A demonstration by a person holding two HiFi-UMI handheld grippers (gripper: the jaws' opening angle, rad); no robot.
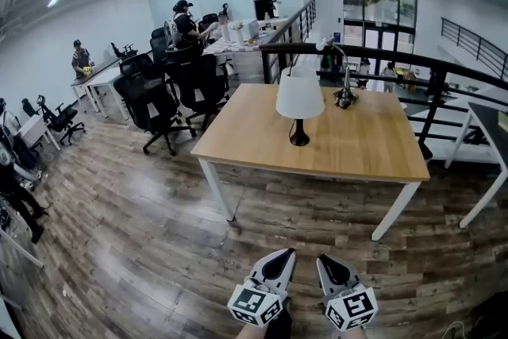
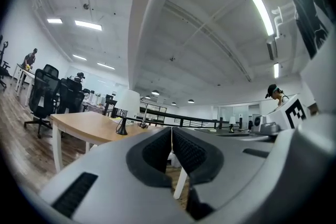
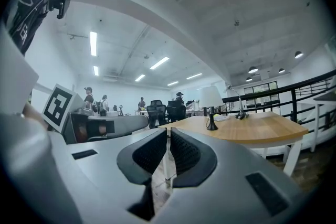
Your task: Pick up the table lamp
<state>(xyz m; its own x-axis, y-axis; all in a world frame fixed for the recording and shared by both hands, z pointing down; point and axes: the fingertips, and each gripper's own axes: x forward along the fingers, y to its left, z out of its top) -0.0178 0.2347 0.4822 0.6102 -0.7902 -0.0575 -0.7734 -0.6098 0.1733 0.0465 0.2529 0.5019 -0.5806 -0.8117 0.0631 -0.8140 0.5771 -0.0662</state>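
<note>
Well short of the surface's [image 1: 357, 147] near edge, you're at the approach step, nothing gripped yet.

- **L tongs** [image 1: 283, 255]: pressed together, nothing between them, pointing level toward the surface.
- **R tongs** [image 1: 325, 259]: same, pressed together and empty, just beside the L pair.
- **Table lamp** [image 1: 299, 102]: stands upright on the surface, a bit left of centre and nearer the near edge than the far one. It's well apart from both tongs w/ bare wood floor [image 1: 159, 234] between, roughly straight ahead of the pair.

Next move, as I judge it: close in on the near edge and spread one pair. Line it up on the thin black stem under the shade. The shade looks too wide to pinch.
</note>
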